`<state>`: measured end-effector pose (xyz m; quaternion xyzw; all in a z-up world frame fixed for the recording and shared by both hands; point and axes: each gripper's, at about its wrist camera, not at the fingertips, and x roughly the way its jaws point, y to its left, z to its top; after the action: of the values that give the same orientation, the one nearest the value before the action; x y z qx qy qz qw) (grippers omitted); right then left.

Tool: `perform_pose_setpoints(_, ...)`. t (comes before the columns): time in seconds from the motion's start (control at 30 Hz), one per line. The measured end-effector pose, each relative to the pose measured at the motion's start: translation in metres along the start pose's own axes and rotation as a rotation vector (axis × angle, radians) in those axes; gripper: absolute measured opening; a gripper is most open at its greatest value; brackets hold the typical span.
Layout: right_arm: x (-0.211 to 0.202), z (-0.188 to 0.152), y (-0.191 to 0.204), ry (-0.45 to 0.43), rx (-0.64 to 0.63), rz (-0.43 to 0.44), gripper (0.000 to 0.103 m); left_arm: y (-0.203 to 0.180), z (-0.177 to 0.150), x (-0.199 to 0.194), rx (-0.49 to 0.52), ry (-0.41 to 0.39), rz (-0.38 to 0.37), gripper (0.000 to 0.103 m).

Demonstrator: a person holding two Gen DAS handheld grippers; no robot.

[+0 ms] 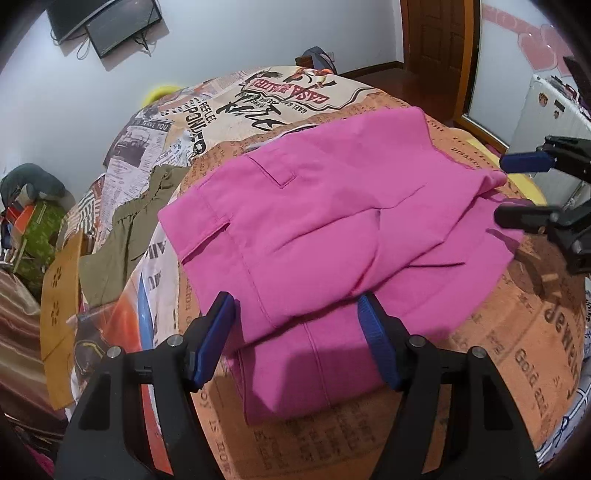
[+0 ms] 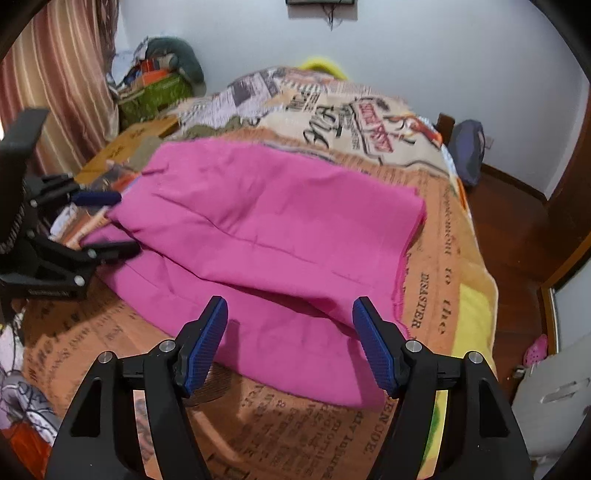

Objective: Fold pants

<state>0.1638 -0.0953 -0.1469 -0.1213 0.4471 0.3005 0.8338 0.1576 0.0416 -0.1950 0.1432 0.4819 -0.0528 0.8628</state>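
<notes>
Left wrist view showed an olive-green garment (image 1: 125, 236) at the left, then the bright pink folded cotton pants (image 1: 332, 221) lying flat on the newspaper-print bed cover (image 1: 517, 332). The left gripper (image 1: 299, 314) hung over their near edge, fingers apart and empty. At the right, the right gripper (image 1: 517, 188) stood beside the pants, fingers likewise apart, gripping nothing.

Bedroom with pale walls
A bed (image 2: 436, 258) under a newspaper-print blanket, striped curtain (image 2: 62, 70) to one side, dark wood floor (image 2: 517, 236), wall-mounted screen (image 1: 110, 22).
</notes>
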Motion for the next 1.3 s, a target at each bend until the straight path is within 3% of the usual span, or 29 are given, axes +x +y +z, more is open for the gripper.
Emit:
perform_pose_setpoints(0.1,0.013,0.000,0.002,0.040,-0.039,0.000,0.067,0.002,0.008,0.005,-0.003,-0.002,-0.010,0.067)
perform_pose_setpoints(0.37,0.027,0.009,0.008,0.003,-0.118,-0.034,0.065,0.012,0.027,0.008,-0.048,-0.031,-0.061,0.044)
perform_pose_setpoints(0.4,0.029,0.011,0.006,0.003,-0.113,-0.030,0.062,0.013,0.028,0.007,-0.055,-0.035,-0.063,0.043)
perform_pose_setpoints(0.47,0.031,0.012,0.003,0.000,-0.094,-0.020,0.033,0.014,0.027,0.006,-0.065,-0.038,-0.061,0.039)
perform_pose_setpoints(0.57,0.028,0.012,-0.002,-0.007,-0.048,0.009,0.018,0.013,0.025,0.003,-0.076,-0.042,-0.063,0.031)
perform_pose_setpoints(0.67,0.017,0.010,-0.003,-0.038,-0.031,0.014,0.011,0.011,0.021,-0.003,-0.068,-0.054,-0.047,0.024)
perform_pose_setpoints(0.97,-0.012,0.007,-0.001,-0.082,-0.064,-0.026,0.010,0.000,0.014,-0.032,-0.079,-0.095,-0.067,0.021)
perform_pose_setpoints(1.3,-0.009,-0.017,-0.009,-0.024,-0.039,-0.041,0.010,-0.023,-0.008,-0.033,-0.070,-0.053,-0.092,0.021)
